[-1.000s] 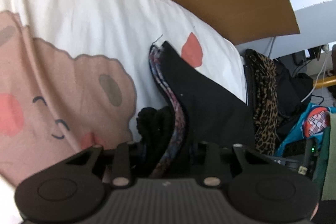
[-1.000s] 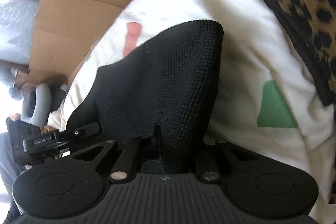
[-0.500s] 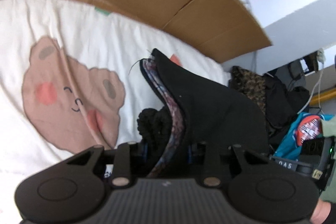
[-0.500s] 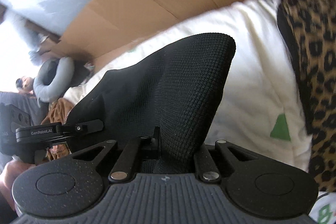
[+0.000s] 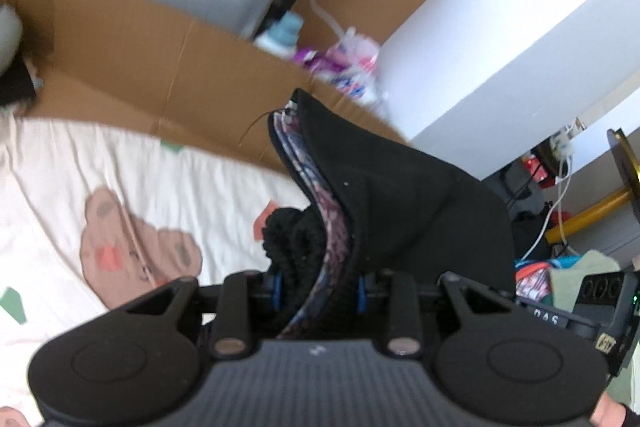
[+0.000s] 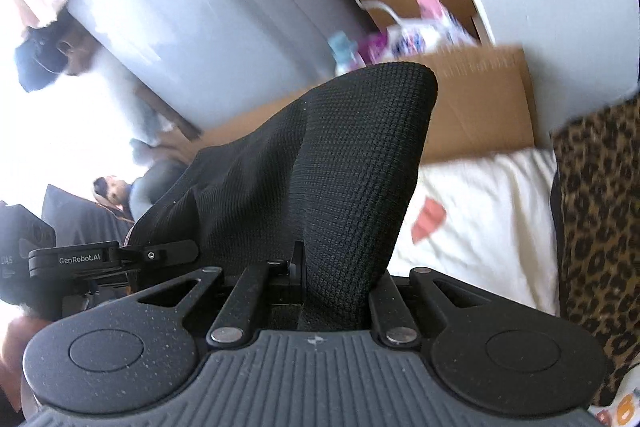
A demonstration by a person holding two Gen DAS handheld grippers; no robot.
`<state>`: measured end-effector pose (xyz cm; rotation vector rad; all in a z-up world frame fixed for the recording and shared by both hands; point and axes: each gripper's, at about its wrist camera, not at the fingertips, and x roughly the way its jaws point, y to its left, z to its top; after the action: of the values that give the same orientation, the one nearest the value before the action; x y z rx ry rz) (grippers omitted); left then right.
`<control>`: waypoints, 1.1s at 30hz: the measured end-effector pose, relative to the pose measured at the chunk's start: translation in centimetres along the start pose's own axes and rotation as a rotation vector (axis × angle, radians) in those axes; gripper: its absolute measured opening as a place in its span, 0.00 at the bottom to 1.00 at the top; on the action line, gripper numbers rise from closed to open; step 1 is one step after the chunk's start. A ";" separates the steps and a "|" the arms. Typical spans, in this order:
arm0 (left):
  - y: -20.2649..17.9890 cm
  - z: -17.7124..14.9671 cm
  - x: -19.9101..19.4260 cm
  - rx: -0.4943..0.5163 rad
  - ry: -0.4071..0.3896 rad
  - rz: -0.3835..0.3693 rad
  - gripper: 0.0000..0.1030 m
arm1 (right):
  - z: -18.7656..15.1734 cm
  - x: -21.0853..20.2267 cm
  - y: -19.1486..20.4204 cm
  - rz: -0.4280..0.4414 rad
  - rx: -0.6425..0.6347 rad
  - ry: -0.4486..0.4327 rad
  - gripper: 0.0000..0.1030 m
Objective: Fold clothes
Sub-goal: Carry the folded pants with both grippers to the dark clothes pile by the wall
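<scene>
A black knit garment [image 5: 400,211] with a purple patterned lining [image 5: 320,211] hangs stretched between both grippers, lifted off the bed. My left gripper [image 5: 318,291] is shut on a thick bunch of it, black folds and lining bulging up between the jaws. In the right wrist view the same garment [image 6: 320,179] rises as a taut black waffle-knit peak. My right gripper [image 6: 320,291] is shut on its edge. The other gripper [image 6: 80,259] shows at the left of that view. The fingertips of both are hidden under cloth.
A white bedsheet [image 5: 120,179] printed with a pink bear [image 5: 132,251] lies below. Brown cardboard [image 5: 160,75] lines the far side of the bed. A leopard-print garment [image 6: 596,227] lies at the right. Clutter and cables [image 5: 560,211] sit off the bed's end.
Both grippers have risen with the garment, so the bed has dropped lower and farther in each view and more wall and cardboard show. The grips have not changed.
</scene>
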<state>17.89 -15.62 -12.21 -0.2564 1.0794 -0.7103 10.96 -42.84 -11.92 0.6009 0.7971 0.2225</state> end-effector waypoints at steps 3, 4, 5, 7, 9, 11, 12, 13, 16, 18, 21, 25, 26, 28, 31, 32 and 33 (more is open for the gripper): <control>-2.4 1.0 -2.4 0.010 -0.036 0.000 0.33 | 1.7 -2.7 1.5 0.007 -0.032 -0.036 0.07; -3.2 1.4 -3.1 0.013 -0.049 -0.002 0.33 | 2.5 -3.7 2.2 0.010 -0.038 -0.053 0.07; -4.1 1.7 -3.8 0.016 -0.062 -0.005 0.33 | 3.0 -4.6 2.7 0.012 -0.045 -0.066 0.07; -5.8 2.2 -5.2 0.021 -0.086 -0.009 0.33 | 4.2 -6.5 3.5 0.015 -0.062 -0.091 0.07; -7.5 2.6 -6.3 0.023 -0.106 -0.012 0.33 | 5.3 -8.4 4.4 0.014 -0.081 -0.113 0.07; -9.2 2.7 -7.4 0.029 -0.125 -0.014 0.33 | 6.2 -10.4 5.2 0.009 -0.097 -0.133 0.07; -10.1 2.7 -7.9 0.032 -0.134 -0.016 0.33 | 6.5 -11.4 5.6 0.007 -0.104 -0.144 0.07; -11.0 2.7 -8.4 0.035 -0.143 -0.019 0.33 | 6.9 -12.4 6.0 0.005 -0.112 -0.155 0.07; -13.4 2.5 -10.0 0.038 -0.170 -0.029 0.33 | 8.0 -15.6 7.1 0.008 -0.126 -0.188 0.07; -14.9 2.2 -11.0 0.032 -0.184 -0.034 0.33 | 8.7 -17.4 7.6 0.006 -0.143 -0.193 0.07; -17.0 1.9 -12.4 0.020 -0.209 -0.051 0.33 | 10.1 -20.1 8.2 0.005 -0.150 -0.195 0.07; -19.7 1.6 -13.7 0.025 -0.231 -0.074 0.33 | 11.5 -24.2 9.5 0.005 -0.161 -0.230 0.07; -20.3 1.6 -14.0 0.028 -0.233 -0.079 0.33 | 11.8 -25.0 9.6 0.007 -0.163 -0.236 0.07; -21.5 1.6 -14.3 0.035 -0.234 -0.092 0.33 | 12.2 -26.8 9.9 0.001 -0.181 -0.250 0.07; -22.8 1.4 -14.2 0.040 -0.231 -0.122 0.33 | 12.5 -28.9 9.6 -0.005 -0.206 -0.263 0.07; -23.2 1.4 -14.2 0.041 -0.229 -0.132 0.33 | 12.7 -29.5 9.4 -0.005 -0.211 -0.267 0.07; -23.5 1.2 -14.0 0.040 -0.227 -0.142 0.33 | 12.8 -30.1 9.1 -0.005 -0.213 -0.268 0.07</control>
<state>5.62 -24.57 10.57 -0.3734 0.8356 -0.8083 -0.11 -53.05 18.55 0.4161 0.5077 0.2138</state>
